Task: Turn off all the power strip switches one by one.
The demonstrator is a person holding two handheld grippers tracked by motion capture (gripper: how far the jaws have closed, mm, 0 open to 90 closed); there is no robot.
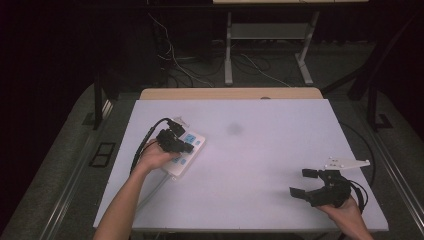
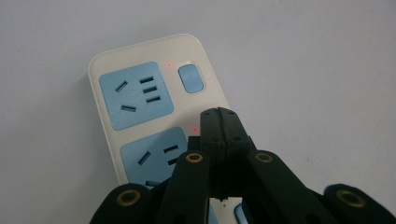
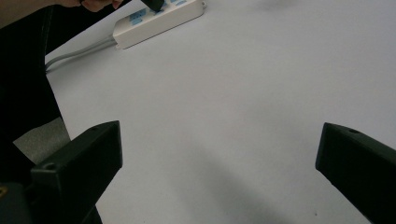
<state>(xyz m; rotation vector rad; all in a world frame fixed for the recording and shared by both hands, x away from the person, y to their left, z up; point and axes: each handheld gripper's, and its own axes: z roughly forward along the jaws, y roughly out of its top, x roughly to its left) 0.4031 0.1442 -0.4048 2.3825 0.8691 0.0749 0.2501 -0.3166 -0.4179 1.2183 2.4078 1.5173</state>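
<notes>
While table (image 1: 260,150) lies bare, strip (image 1: 186,148) hugs its left.

We see a power strip (image 2: 154,107) of smooth cream plastic with a slight sheen, its matt pale-blue socket faces (image 2: 135,94), our left tool (image 2: 219,122) in matt black plastic with brass-coloured rivets, our worktop (image 1: 270,150) matt white, its far edge pale wood.

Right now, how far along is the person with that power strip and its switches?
Two small red lights glow on the power strip, so those sections look switched on already. In hand: the left gripper, jaws shut, has its tip over the strip by the second light, apparently at a switch; contact is hidden. Switches nearer the cord may remain. The right gripper waits open, apart from the strip.
</notes>
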